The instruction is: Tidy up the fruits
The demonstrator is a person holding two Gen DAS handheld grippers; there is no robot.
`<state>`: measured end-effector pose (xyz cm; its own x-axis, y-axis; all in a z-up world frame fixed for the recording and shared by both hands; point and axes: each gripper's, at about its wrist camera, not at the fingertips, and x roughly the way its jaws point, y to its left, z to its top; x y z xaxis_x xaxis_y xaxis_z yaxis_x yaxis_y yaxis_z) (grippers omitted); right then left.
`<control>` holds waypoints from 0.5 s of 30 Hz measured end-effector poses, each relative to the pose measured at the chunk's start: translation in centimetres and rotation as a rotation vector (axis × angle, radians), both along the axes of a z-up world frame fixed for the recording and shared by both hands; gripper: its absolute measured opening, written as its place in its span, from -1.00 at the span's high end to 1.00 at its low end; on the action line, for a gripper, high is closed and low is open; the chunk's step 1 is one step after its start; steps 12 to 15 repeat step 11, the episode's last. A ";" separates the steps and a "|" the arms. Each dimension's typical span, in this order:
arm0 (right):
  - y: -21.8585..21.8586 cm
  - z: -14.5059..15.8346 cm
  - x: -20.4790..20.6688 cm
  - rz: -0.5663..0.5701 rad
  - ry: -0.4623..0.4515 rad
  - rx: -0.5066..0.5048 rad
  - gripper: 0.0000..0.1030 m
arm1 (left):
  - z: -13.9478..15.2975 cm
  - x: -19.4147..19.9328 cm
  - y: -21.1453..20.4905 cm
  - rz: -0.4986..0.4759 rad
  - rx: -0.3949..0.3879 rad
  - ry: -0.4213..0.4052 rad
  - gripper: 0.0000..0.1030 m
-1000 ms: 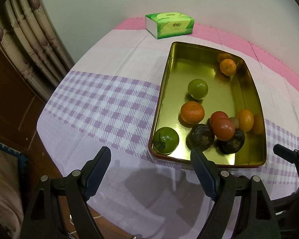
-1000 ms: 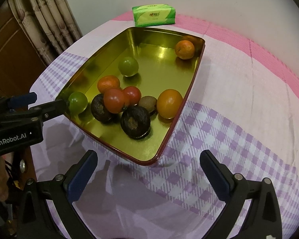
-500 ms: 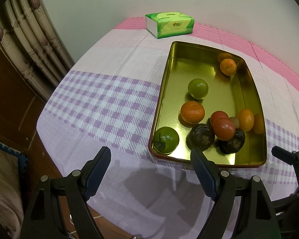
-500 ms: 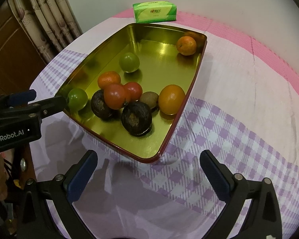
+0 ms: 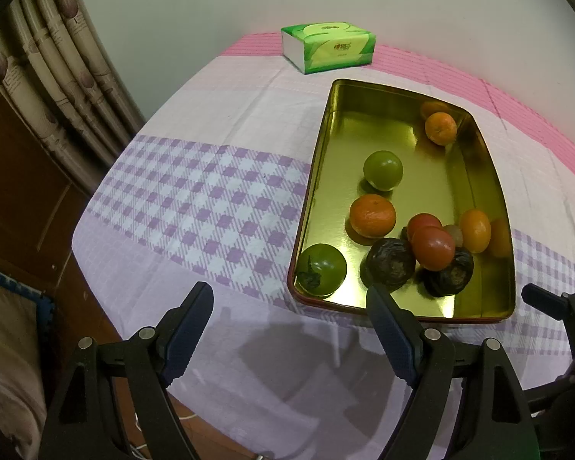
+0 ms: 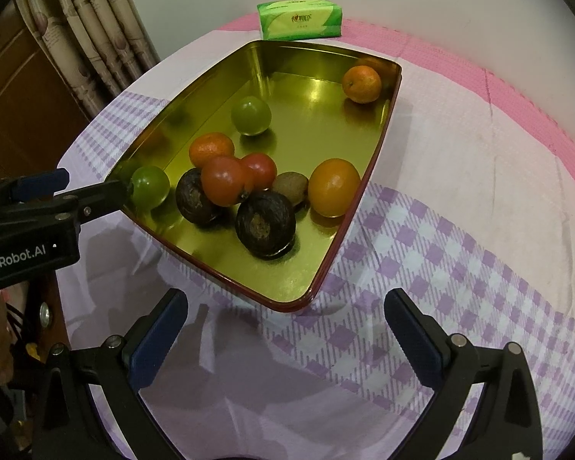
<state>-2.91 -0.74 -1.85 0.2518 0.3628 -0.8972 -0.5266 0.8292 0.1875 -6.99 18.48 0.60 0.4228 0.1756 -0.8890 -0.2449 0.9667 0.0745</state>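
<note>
**Left wrist view: both claws hover open before the fruit tray**

We hold both tools pitched steeply down over the near edge of the table. Our left gripper (image 5: 289, 308) stands wide open with nothing between its blue-padded fingers (image 5: 189, 322); its right finger overlaps the tray's near rim in the picture, though we cannot tell whether it touches. Our right gripper (image 6: 285, 320) is likewise spread wide and empty, hanging over the cloth just short of the tray's near corner.

Ahead, at twelve o'clock, the shallow golden metal tray with a red rim (image 5: 364, 115) holds all the fruit: a dark green tomato (image 5: 322, 268) at the near left corner, two wrinkled black fruits (image 6: 265, 222), two red tomatoes (image 6: 223, 180), oranges (image 6: 333, 187) and a light green round fruit (image 5: 383, 170).

Beneath lies a lilac-checked white and pink tablecloth (image 5: 211, 199). A green tissue packet (image 5: 327, 48) sits beyond the tray by the white wall (image 5: 211, 0), and patterned beige curtains (image 5: 57, 69) hang at ten o'clock.
</note>
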 end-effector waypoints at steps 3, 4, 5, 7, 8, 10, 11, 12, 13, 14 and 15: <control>0.0 -0.1 0.0 0.001 0.000 0.001 -0.98 | 0.0 0.0 0.0 -0.001 0.001 -0.001 -0.60; 0.0 0.0 0.0 0.000 0.000 0.000 -0.98 | 0.0 0.0 0.1 0.000 0.001 -0.003 -0.60; 0.0 0.0 0.0 -0.001 0.000 -0.001 -0.98 | 0.2 0.1 0.0 0.000 0.001 -0.004 -0.60; 0.0 0.0 0.0 -0.001 -0.001 0.001 -0.98 | 0.2 0.2 0.0 -0.002 -0.005 -0.005 -0.60; 0.0 0.0 0.0 -0.002 -0.003 0.001 -0.98 | 0.2 0.2 0.1 0.000 -0.004 -0.006 -0.60; 0.1 0.1 0.0 -0.003 -0.004 0.002 -0.98 | 0.3 0.1 0.2 -0.003 -0.009 -0.010 -0.60; 0.0 0.2 -0.1 -0.003 -0.005 0.002 -0.98 | 0.3 0.3 0.0 -0.004 -0.010 -0.010 -0.60; 0.0 0.2 -0.1 -0.003 -0.005 0.002 -0.98 | 0.3 0.3 0.0 -0.004 -0.010 -0.010 -0.60; 0.0 0.2 -0.1 -0.003 -0.005 0.002 -0.98 | 0.3 0.3 0.0 -0.004 -0.010 -0.010 -0.60; 0.0 0.2 -0.1 -0.003 -0.005 0.002 -0.98 | 0.3 0.3 0.0 -0.004 -0.010 -0.010 -0.60; 0.0 0.2 -0.1 -0.003 -0.005 0.002 -0.98 | 0.3 0.3 0.0 -0.004 -0.010 -0.010 -0.60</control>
